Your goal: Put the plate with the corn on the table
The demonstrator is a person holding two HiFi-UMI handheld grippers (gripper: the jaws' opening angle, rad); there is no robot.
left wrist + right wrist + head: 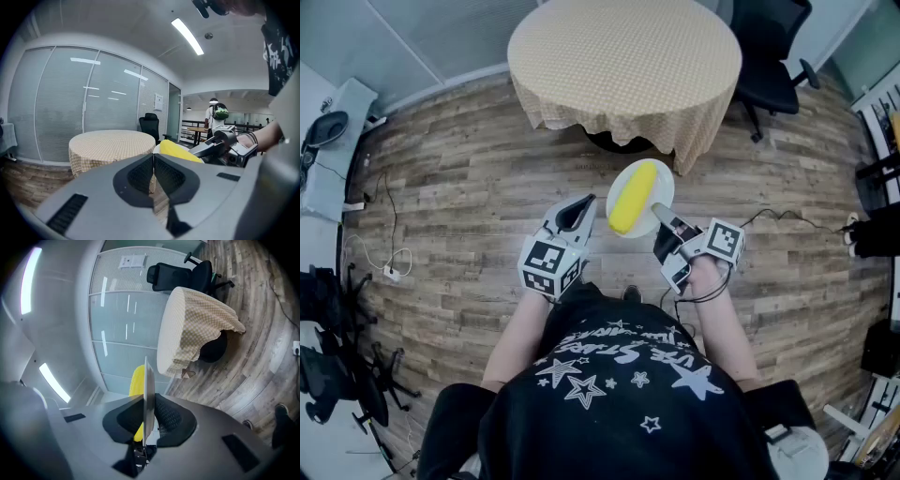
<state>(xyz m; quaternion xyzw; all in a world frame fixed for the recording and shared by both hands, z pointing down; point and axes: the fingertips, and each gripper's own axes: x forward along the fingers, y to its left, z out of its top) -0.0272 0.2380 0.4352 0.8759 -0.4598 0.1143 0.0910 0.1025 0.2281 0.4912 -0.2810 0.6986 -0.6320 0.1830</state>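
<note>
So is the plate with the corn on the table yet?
No, the plate with the corn is up in the air, pinched at its rim by the right gripper, short of the round table.

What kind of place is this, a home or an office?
Probably an office: glass partition walls, a black swivel chair near the round table, and a ceiling strip light.

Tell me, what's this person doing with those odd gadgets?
A person holds a gripper in each hand. The right gripper has its fingers pinched on the rim of a white plate carrying a yellow corn cob, held in the air short of the round table. The left gripper is shut on nothing beside it. The plate is not on the table yet.
</note>
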